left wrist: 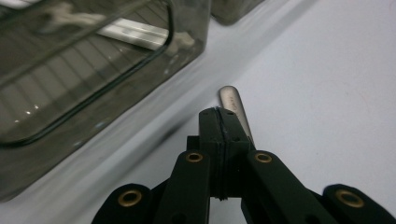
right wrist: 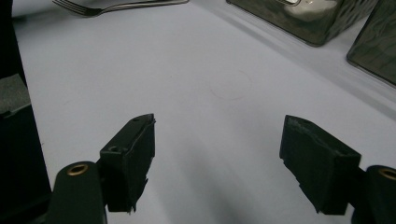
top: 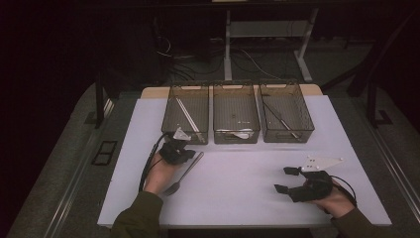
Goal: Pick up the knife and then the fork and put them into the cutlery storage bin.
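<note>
Seeing three smoky translucent plastic bins [top: 236, 119] in row ahead of my grippers. Left gripper [top: 184, 148] jaws pinched on long silver metal fork [top: 184, 174] lying on white table [top: 237, 193]; right gripper [top: 286, 179] jaws spread, empty. Dark room, cables on floor.

the right gripper [right wrist: 217, 158] hovered just above the white table surface [right wrist: 201, 93], its two black jaws spread wide apart with bare surface between them. a fork [right wrist: 116, 6] lay at the far upper left, tines pointing left. the corners of two smoky translucent bins [right wrist: 308, 18] stood at the upper right, on the surface. a dark object [right wrist: 14, 140] edged the left side.
</note>
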`<state>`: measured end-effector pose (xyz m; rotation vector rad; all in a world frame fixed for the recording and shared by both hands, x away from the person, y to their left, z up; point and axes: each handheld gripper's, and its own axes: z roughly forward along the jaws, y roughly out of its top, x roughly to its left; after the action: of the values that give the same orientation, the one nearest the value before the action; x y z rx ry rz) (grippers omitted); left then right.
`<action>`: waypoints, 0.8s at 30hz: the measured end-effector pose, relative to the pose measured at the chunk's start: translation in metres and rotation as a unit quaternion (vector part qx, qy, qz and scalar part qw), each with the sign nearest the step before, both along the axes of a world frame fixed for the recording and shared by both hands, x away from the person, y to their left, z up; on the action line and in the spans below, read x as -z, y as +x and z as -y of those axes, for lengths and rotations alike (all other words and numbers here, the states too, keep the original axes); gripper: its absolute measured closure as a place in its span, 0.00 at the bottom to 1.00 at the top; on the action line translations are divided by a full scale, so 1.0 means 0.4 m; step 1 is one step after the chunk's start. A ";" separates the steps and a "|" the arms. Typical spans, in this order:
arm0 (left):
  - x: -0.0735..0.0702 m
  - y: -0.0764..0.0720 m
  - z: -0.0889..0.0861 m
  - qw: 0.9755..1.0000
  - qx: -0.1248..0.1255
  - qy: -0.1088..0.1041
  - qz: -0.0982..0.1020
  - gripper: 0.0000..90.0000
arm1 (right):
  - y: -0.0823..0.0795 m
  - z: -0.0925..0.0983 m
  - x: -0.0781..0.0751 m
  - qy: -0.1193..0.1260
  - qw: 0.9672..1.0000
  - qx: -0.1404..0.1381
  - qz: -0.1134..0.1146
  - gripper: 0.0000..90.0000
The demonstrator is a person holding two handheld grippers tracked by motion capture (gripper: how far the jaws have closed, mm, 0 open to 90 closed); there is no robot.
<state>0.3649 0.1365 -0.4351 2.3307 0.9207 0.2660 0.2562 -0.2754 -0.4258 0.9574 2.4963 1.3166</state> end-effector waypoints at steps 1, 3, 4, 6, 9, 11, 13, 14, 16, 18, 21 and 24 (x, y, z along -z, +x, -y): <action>0.005 0.001 0.004 1.000 0.001 0.006 -0.002 0.98 | 0.001 0.001 0.000 -0.001 1.000 0.000 0.001 0.29; 0.004 0.001 0.003 1.000 0.005 0.003 -0.004 0.98 | 0.000 0.001 -0.002 0.001 1.000 0.003 -0.002 0.29; 0.006 -0.002 0.005 1.000 0.006 -0.005 -0.007 0.98 | 0.000 0.002 -0.003 0.001 1.000 0.002 -0.001 0.29; 0.005 -0.005 0.009 1.000 0.019 -0.007 -0.012 0.98 | 0.000 0.002 -0.003 0.002 1.000 0.002 -0.001 0.29; 0.008 -0.017 0.027 0.999 0.043 -0.019 -0.021 0.98 | 0.001 0.003 -0.003 0.003 1.000 0.003 -0.002 0.28; 0.005 -0.028 0.042 0.997 0.069 -0.018 -0.029 0.98 | 0.002 0.005 -0.003 0.004 1.000 0.003 -0.002 0.28; 0.006 -0.039 0.057 0.995 0.095 -0.020 -0.032 0.98 | 0.002 0.006 -0.003 0.005 1.000 0.004 -0.001 0.28; 0.005 -0.046 0.065 0.993 0.111 -0.018 -0.036 0.98 | 0.002 0.007 -0.003 0.005 1.000 0.005 -0.001 0.28; 0.005 -0.065 0.083 0.990 0.136 -0.022 -0.042 0.98 | 0.003 0.009 -0.003 0.005 1.000 0.005 -0.001 0.28; 0.004 -0.077 0.091 0.986 0.159 -0.021 -0.053 0.98 | 0.003 0.009 -0.003 0.005 1.000 0.005 -0.001 0.28; 0.003 -0.093 0.099 0.983 0.174 -0.018 -0.053 0.98 | 0.003 0.010 -0.003 0.004 1.000 0.006 0.000 0.28; -0.004 -0.093 0.087 0.985 0.165 -0.016 -0.048 0.98 | 0.004 0.011 -0.003 0.004 1.000 0.007 -0.001 0.28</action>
<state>0.3277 0.1017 -0.4335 2.4353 0.5614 0.0019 0.2576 -0.2797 -0.4245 0.9754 2.4828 1.3226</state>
